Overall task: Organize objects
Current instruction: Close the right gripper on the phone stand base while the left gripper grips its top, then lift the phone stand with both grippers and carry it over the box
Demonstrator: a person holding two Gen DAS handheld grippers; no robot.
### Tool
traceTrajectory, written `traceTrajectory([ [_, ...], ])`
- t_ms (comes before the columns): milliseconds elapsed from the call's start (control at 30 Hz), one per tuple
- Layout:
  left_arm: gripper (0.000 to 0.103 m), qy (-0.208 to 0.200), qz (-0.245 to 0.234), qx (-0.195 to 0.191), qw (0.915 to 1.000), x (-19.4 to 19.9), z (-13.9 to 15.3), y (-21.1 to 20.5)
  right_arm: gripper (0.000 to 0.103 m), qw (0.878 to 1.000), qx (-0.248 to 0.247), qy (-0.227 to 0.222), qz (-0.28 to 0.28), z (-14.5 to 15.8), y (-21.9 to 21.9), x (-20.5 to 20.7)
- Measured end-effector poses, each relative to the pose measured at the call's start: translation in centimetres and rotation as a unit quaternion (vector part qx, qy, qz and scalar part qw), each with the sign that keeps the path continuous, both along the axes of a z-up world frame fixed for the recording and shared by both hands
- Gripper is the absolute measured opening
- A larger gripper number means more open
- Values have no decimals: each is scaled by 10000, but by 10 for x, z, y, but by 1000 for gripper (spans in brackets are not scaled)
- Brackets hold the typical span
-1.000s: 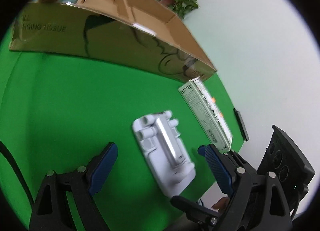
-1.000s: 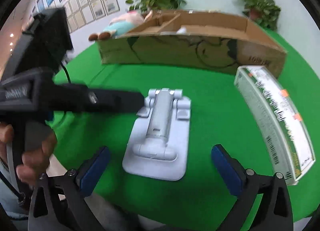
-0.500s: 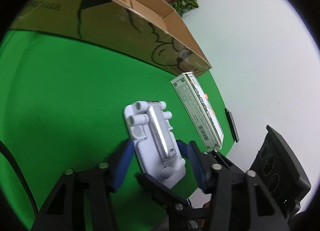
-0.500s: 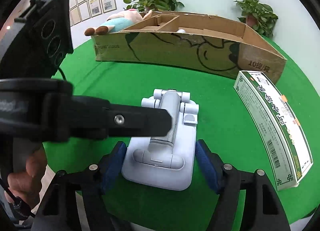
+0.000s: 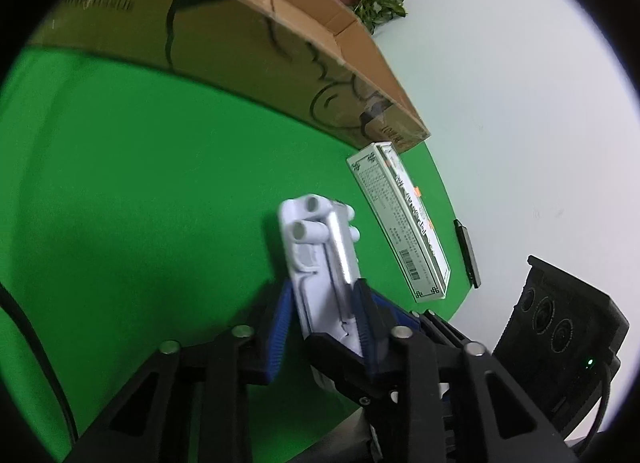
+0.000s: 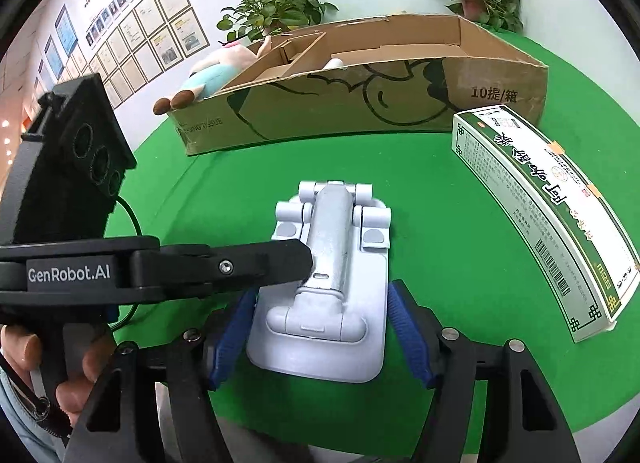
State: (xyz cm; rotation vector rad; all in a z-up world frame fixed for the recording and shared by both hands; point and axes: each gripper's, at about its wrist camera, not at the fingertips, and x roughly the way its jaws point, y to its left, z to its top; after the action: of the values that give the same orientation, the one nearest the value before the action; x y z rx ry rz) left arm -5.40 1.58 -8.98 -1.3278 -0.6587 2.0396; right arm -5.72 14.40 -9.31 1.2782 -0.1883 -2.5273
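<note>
Pale grey plastic folding stand with a metal arm (image 6: 324, 287) lies on the green cloth table (image 6: 420, 167), both grippers clamped on it: right gripper (image 6: 320, 327) across its base, left gripper (image 5: 324, 319), closing narrow, apparently on the arm. Opposed pulls could twist the hinge. Beyond: green-and-white carton (image 6: 544, 215), cardboard box (image 6: 360, 103), potted plants (image 6: 276, 15).

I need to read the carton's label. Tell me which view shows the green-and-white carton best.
The right wrist view: the carton lies large and close, its top face, print and barcode visible. The left wrist view shows it smaller, farther off and foreshortened, mainly one side panel.
</note>
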Motion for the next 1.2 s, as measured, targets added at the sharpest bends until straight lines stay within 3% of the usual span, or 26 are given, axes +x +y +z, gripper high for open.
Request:
traceTrajectory([
  [300,13,733,-84,-208,9971,2,45,9,64,9982,161,558,-140,30,-2,-2],
  [767,14,2066,-117,-143,9782,-32,167,27,64,9793,509,1926,-372,142,6,-23],
  [933,14,2350,-188,-194,9716,-47,201,33,64,9702,543,2311,-491,175,10,-40],
  [1200,14,2497,-207,-235,9678,-79,230,39,64,9682,510,2390,-530,208,13,-75],
])
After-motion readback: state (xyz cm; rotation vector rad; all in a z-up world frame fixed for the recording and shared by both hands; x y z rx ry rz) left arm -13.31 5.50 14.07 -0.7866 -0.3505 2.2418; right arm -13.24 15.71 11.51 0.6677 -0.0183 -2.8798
